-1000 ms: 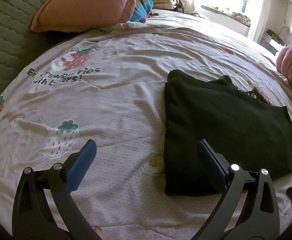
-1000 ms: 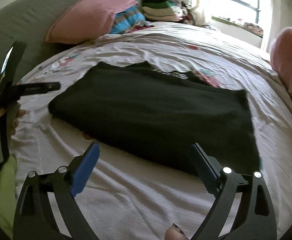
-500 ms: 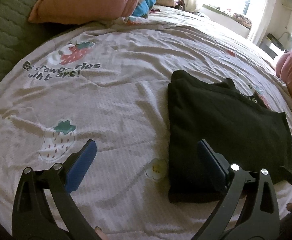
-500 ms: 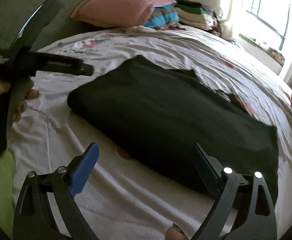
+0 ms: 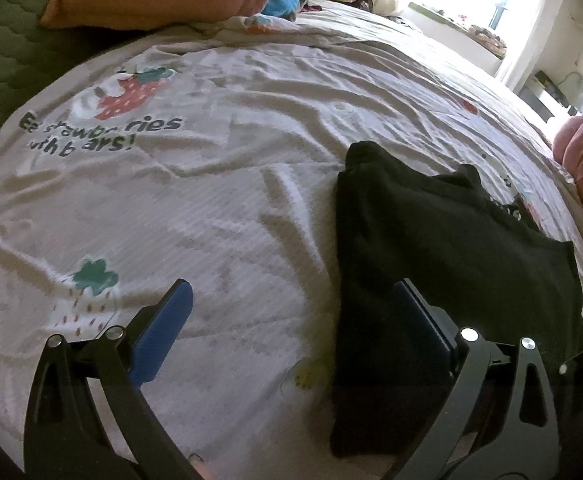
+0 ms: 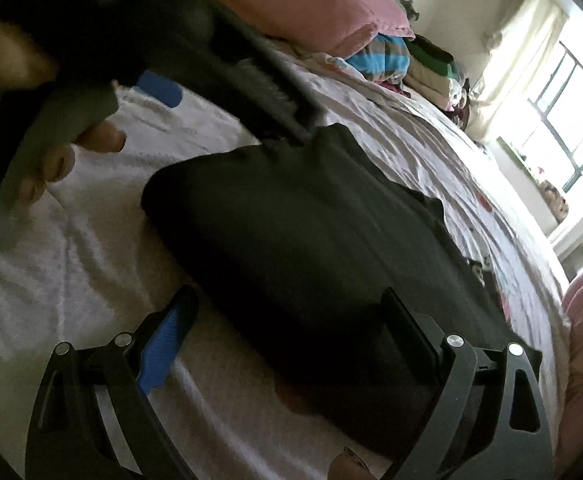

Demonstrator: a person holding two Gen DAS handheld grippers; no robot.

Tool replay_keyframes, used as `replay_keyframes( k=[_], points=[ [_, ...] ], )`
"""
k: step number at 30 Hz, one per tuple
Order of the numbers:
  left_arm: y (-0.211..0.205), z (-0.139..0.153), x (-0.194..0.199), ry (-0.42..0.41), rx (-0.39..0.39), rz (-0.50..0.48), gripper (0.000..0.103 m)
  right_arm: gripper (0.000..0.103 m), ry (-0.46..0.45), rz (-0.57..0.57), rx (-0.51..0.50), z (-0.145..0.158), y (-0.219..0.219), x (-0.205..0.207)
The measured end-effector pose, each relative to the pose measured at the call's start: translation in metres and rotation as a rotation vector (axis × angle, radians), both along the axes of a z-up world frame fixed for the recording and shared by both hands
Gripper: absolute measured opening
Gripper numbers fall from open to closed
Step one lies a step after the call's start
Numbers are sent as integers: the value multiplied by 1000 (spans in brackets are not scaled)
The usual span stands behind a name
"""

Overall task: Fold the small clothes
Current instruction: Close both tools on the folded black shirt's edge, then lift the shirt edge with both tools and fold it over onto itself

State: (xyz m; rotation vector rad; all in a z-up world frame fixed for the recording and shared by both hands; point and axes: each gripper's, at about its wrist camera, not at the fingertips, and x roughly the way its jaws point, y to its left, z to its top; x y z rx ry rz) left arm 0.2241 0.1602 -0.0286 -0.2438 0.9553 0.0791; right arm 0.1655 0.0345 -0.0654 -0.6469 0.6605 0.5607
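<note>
Left wrist view first: my left gripper [image 5: 291, 332] is released, its two blue-padded fingers wide apart and holding nothing, and it hangs low over the bedsheet [image 5: 211, 208]. Its right finger stands in front of the near left part of the black garment [image 5: 451, 248], while its left finger is over bare sheet, so the left side edge of the cloth runs away from me between the two fingers. In the right wrist view my right gripper [image 6: 287, 332] is also released and empty, and the near edge of the same garment [image 6: 311, 248] passes between its fingers, close under them. The garment lies flat on the bed, already folded into a thick rectangle, and its long axis goes from the near left to the far right, toward the window [image 6: 563, 92]. From the right gripper the left gripper [image 6: 219, 76] shows at the far left, beside the left end of the cloth, held by a hand [image 6: 63, 156]. I judge that both grippers are almost equally near, each at one end of the near edge, so the next fold would lift this near edge and carry it to the far side.
</note>
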Motion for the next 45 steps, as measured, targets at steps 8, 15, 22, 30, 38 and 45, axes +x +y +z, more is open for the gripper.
replay_keyframes(
  k=[8,15,22,30,38,45],
  points=[
    [8,-1,35,13,-72,13,93,90,-24,-5,-12,-6,12,17],
    [6,-14,46,51,-134,-18,93,36,-123,24,18,2,12,14],
    [-3,-8,46,48,-285,-72,93,18,-199,10,127,27,-15,6],
    [-38,7,43,25,-412,-123,61,16,-235,-53,204,50,-49,-3],
    [-101,65,28,-74,-331,-216,21,14,-247,-135,328,73,-99,-8],
    [-143,95,21,-106,-288,-270,21,13,-260,-196,415,85,-142,-18]
  ],
)
